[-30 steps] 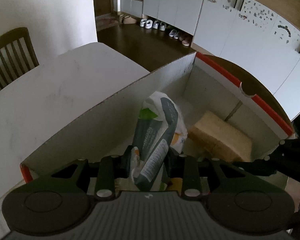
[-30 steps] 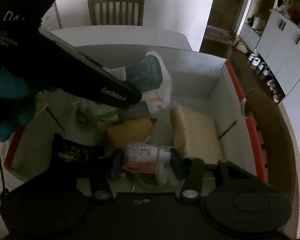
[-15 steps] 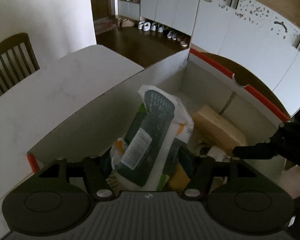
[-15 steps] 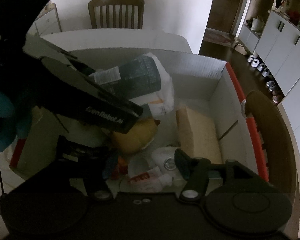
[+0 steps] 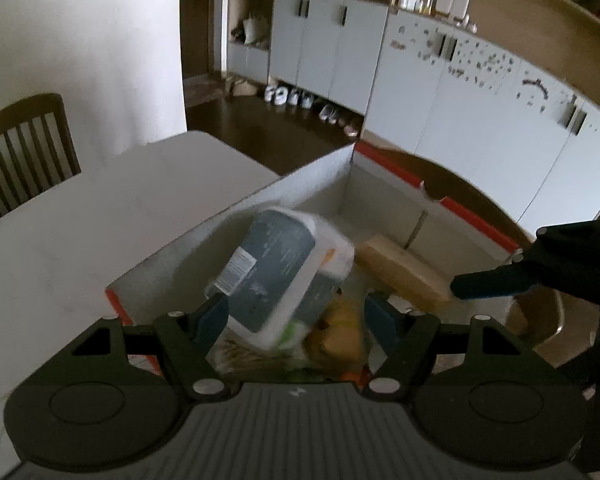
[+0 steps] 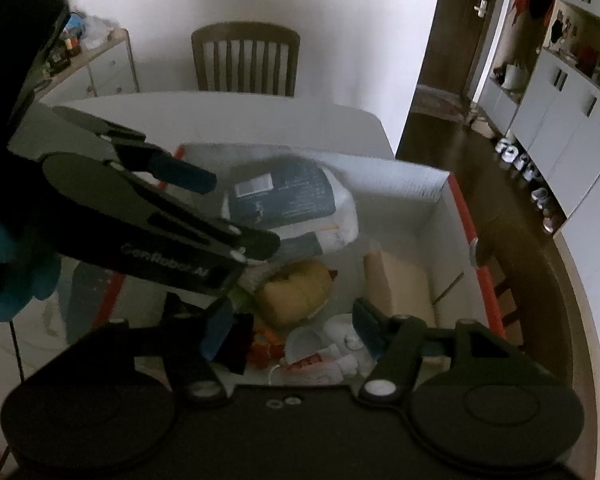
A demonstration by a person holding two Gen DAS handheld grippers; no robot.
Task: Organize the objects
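Left gripper (image 5: 296, 320): jaws opening, pads clear of pack (image 5: 280, 272), nothing gripped. Right gripper (image 6: 290, 332): jaws opening, empty; tube (image 6: 320, 364) lies loose below it on box floor.

Box (image 6: 436, 216) sits on table (image 5: 80, 220). Inside: pack tilted against far wall atop pile, yellow bag (image 6: 296, 292) mid, tan block (image 6: 396, 284) at right wall, tube and white bits near front edge.

Judgement: both items look deposited. Table outside box bare where visible, so little seems left; area near person out of view, cannot confirm.

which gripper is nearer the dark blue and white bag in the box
Left. The left gripper is opening right over the bag, the bag between its fingers. The right gripper, also opening, is over small items nearer the box's near end.
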